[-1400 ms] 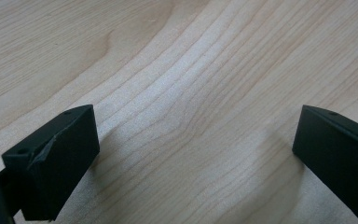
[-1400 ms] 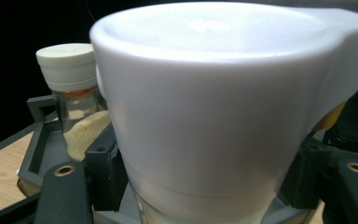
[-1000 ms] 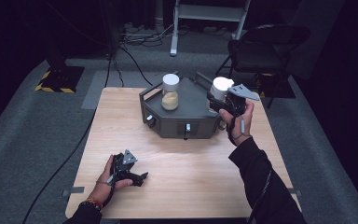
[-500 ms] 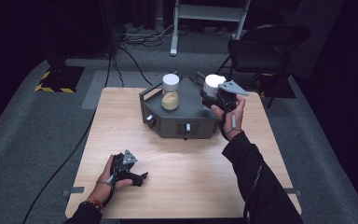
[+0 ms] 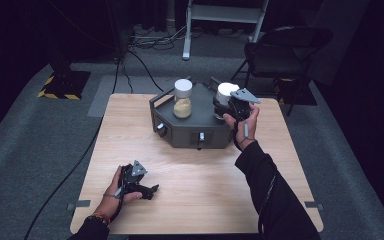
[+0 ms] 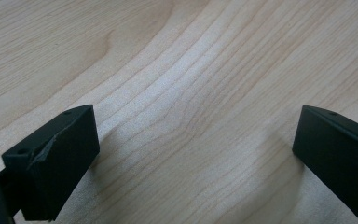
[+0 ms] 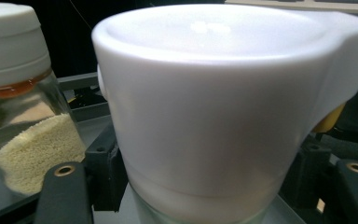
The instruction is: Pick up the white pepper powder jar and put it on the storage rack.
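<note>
White-capped jar (image 5: 225,91), clamped in the right tool (image 5: 228,103) over the right-hand part of the dark base (image 5: 190,132). Carried inward from the base's right edge over the past second and lowered slightly; now near the grain jar (image 5: 182,100) but apart from it. Read as the closing phase of setting this jar onto the base beside the other. Contact with the plate beneath not resolvable from the right gripper view.

Right tool closed as far as the jar allows, jaws pressed on the glass body below the cap. Left tool (image 5: 147,190) unmoved on the tabletop (image 5: 205,210) near the front-left corner, jaws spread wide, nothing between them.

Held jar: smooth, matt white plastic cap with rounded shoulder and a side lobe, clear glass beneath, contents hidden. Grain jar: clear glass cylinder, white ribless cap, an orange band under it, roughly half full of fine pale-yellow granules. Base: angular, many-sided, dark grey housing, flat top plate, knobs on the front faces, raised handles at the sides. Tabletop: pale wood-grain laminate, faintly textured.
</note>
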